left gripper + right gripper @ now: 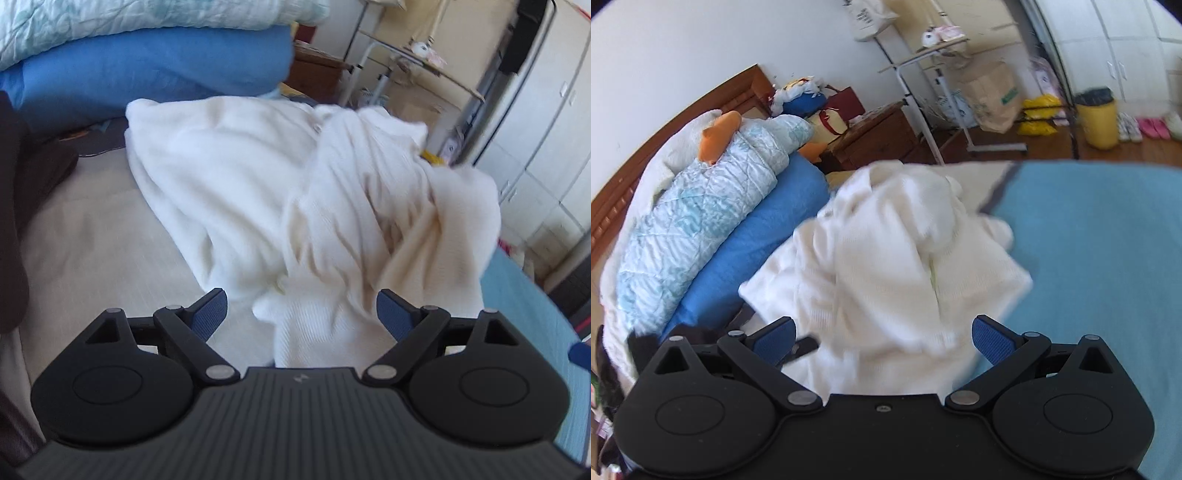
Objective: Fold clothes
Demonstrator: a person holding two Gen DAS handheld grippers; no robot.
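Left fingers [208, 312] spread, right fingers [993, 338] spread, pinching nothing; white garment [258, 192] lies bunched ahead between both pairs, running near-to-far on the bed [92, 251].

The left gripper [301, 314] stands with its jaws wide apart, blue pads [208, 314] facing inward, neither pressing on anything. Between them passes a strip of the white knitted garment [295, 192], which lies crumpled and blurred across the pale bed surface [92, 251], its bulk bunched toward the bed's right side. At the far edge of the bed a blue blanket [155, 70] is rolled beneath a pale quilted cover [129, 22]. A dark cloth [26, 184] lies at the left edge. A teal sheet [524, 306] shows at the right edge.
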